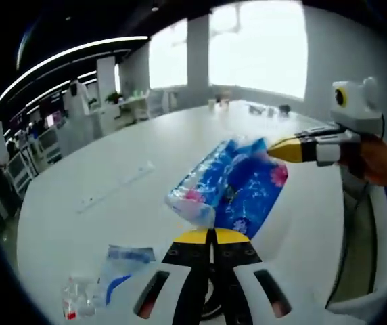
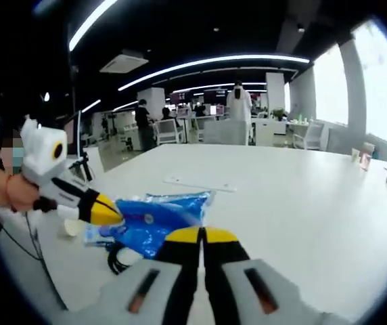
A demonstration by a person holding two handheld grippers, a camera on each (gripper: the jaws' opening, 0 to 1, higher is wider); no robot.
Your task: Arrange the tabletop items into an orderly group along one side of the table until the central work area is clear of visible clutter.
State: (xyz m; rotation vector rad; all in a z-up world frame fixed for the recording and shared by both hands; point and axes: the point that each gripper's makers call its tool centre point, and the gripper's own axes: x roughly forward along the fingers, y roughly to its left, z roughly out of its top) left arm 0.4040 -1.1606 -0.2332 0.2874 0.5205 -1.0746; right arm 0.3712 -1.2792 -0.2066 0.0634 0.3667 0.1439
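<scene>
Blue printed packet [image 1: 231, 186] between closed jaws

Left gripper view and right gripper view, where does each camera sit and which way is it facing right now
Left gripper view: rides on the left gripper, looking along its closed jaws across the white table toward bright windows; the right gripper and the hand holding it enter from the right.
Right gripper view: rides on the right gripper, facing across the table into the office; the left gripper and a hand enter from the left.
Shared: the blue patterned plastic pack, with both grippers at it from opposite ends.
</scene>
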